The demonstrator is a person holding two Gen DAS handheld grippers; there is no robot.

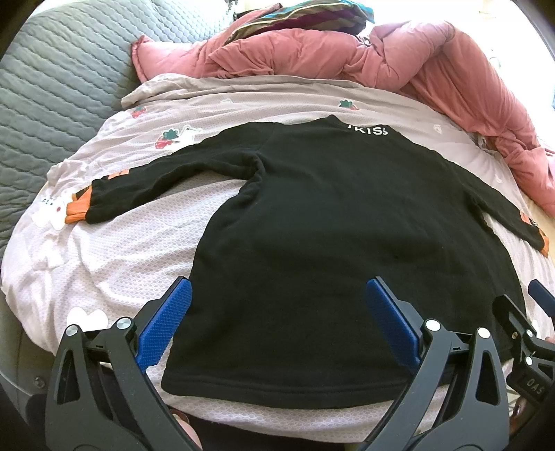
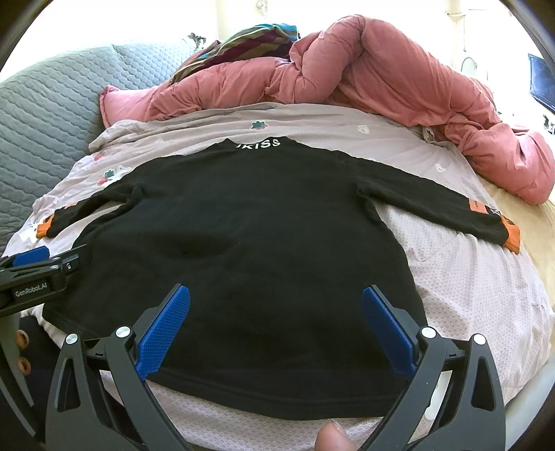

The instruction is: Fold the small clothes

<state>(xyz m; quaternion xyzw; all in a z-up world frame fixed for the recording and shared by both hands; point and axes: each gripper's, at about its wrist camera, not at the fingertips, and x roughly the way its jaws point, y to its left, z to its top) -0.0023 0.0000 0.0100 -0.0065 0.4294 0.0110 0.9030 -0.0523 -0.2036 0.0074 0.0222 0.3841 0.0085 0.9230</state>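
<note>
A small black long-sleeved top (image 1: 333, 222) lies flat on the bed, back up, both sleeves spread out, with orange cuffs (image 1: 78, 208) and white letters at the collar (image 1: 367, 131). It also shows in the right wrist view (image 2: 249, 236). My left gripper (image 1: 277, 295) is open, hovering over the left part of the hem, holding nothing. My right gripper (image 2: 275, 301) is open over the right part of the hem, also empty. Each gripper shows at the edge of the other's view, the right gripper (image 1: 534, 312) and the left gripper (image 2: 45, 263).
The top rests on a pale pink printed sheet (image 1: 114, 243). A rumpled pink duvet (image 1: 433, 59) and a striped cloth (image 1: 298, 17) lie at the far side. A grey quilted cover (image 1: 52, 79) lies at the left.
</note>
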